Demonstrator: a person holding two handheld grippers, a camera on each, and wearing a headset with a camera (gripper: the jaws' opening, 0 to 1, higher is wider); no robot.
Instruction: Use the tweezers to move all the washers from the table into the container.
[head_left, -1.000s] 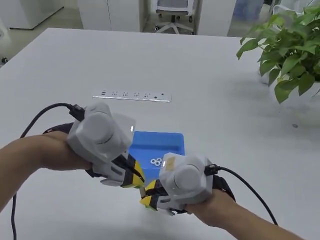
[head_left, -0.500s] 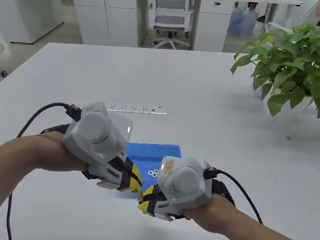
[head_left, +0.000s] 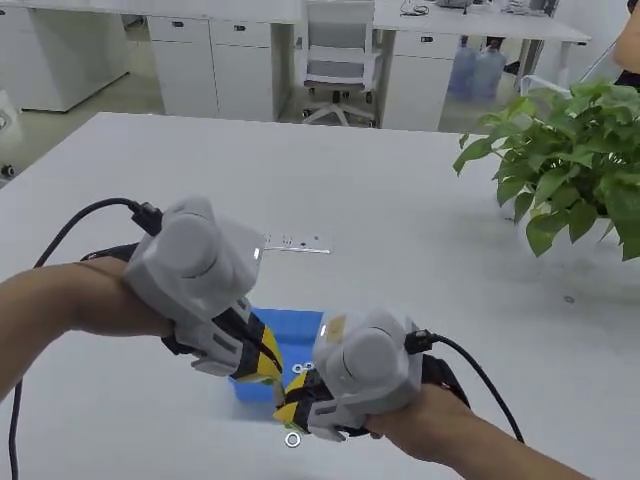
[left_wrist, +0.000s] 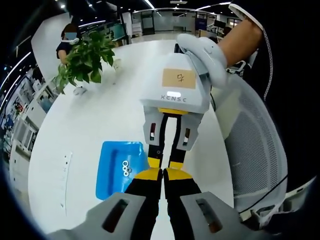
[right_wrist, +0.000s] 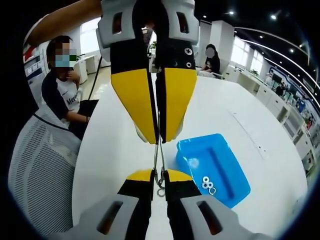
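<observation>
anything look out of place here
One washer lies on the table, outside the blue tray, near the right tool; the other washers sit inside the tray. Nothing looks spilled or damaged.

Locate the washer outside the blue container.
Head view, bottom centre: the washer sits just below the right gripper, nearer than the blue container, at the tip of the tweezers.

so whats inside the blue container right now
A small cluster of washers lies on the floor of the blue container, near one wall. In the head view the left gripper and right gripper cover its near part, so anything there is hidden.
</observation>
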